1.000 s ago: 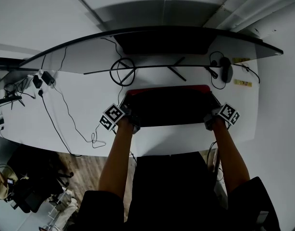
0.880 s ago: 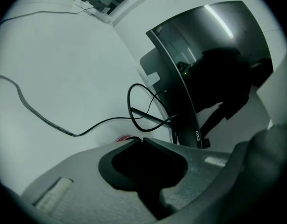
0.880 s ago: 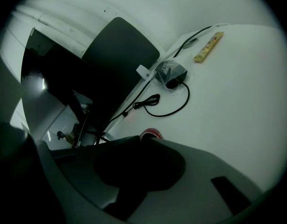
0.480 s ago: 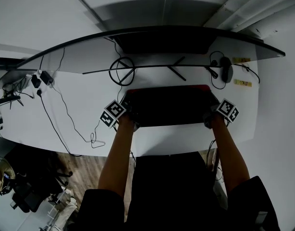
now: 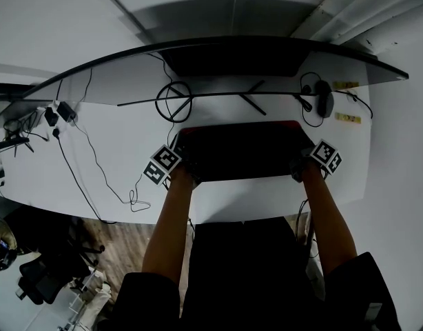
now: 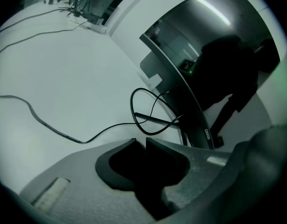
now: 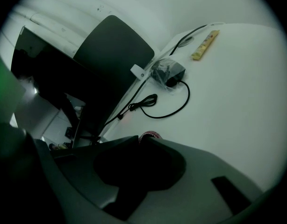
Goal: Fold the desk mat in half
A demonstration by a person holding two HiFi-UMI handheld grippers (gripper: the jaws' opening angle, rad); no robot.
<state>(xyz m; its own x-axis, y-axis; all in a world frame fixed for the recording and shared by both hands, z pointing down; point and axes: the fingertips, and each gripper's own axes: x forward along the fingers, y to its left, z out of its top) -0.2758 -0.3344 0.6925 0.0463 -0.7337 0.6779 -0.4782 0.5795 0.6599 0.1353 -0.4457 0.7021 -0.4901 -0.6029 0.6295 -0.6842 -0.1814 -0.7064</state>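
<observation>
1. The dark, red-backed desk mat [image 5: 242,150] lies folded at frame centre. The left gripper [image 6: 141,141] has just been opening, with nothing visibly between its jaws, so that corner may spring back.
2. The right gripper [image 7: 139,138] pinches the red edge [image 7: 150,135]; pulling away now would drag the fold askew.

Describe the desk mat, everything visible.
The desk mat is dark on top, with a red strip along its far edge, and looks thin. It lies flat on the white desk before the monitor. The left gripper, whose jaws have just been opening and are empty, sits at its near left corner. The right gripper holds its near right corner, red showing at its tips.
</observation>
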